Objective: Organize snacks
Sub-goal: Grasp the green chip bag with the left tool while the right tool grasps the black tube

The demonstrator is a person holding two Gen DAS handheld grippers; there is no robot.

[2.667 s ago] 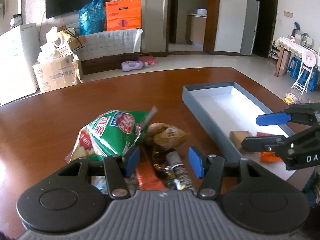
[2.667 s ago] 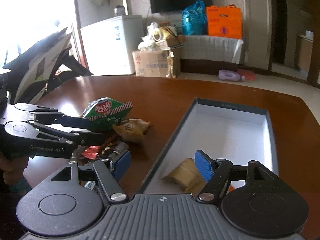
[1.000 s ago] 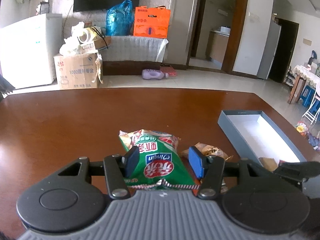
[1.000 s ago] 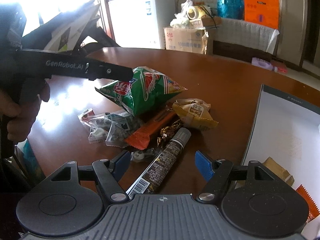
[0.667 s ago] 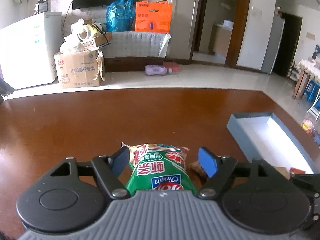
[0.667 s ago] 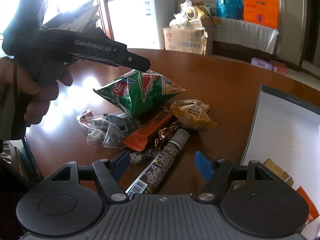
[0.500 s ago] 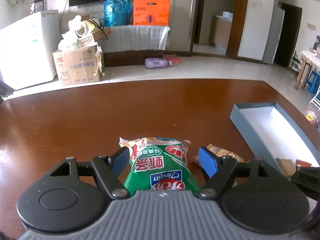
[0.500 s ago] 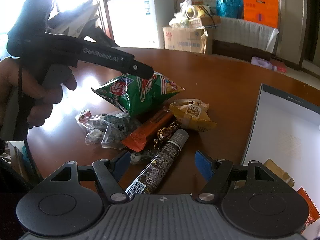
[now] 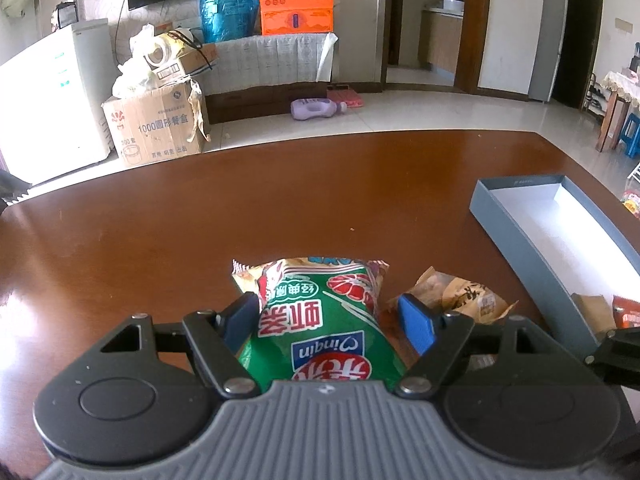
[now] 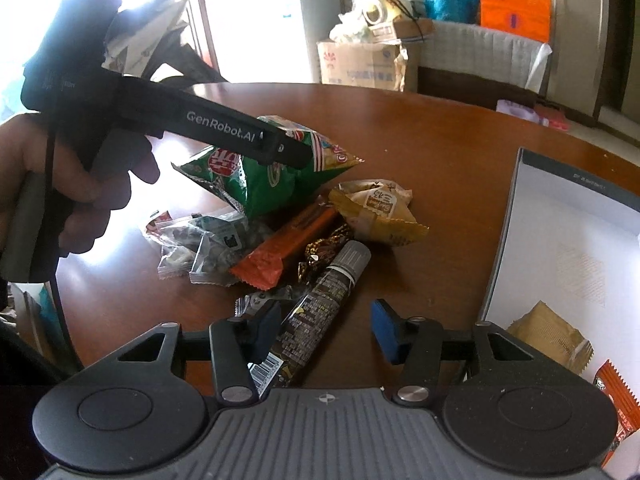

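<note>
A green chip bag [image 9: 320,312] leans on the snack pile on the brown table [image 9: 280,208]. My left gripper [image 9: 328,320] straddles it, open: the left pad sits at the bag's edge and the right pad stands clear. In the right wrist view the same gripper [image 10: 280,148], held by a hand [image 10: 80,184], hangs over the green bag [image 10: 264,184]. A dark brown stick packet [image 10: 320,312] lies between the fingers of my right gripper [image 10: 326,334]. Those jaws are closing, with a gap still showing on the right side.
A grey box with a white floor [image 10: 508,240] stands to the right, holding a brown packet [image 10: 548,336] and an orange one [image 10: 616,392]. The pile also has a yellow packet [image 10: 376,212], an orange bar [image 10: 288,244] and clear bags [image 10: 200,248].
The left jaws have spread apart around the green bag, and the gripper has slid forward and lower over it. The right jaws have narrowed around the dark stick packet; that hand stayed put.
</note>
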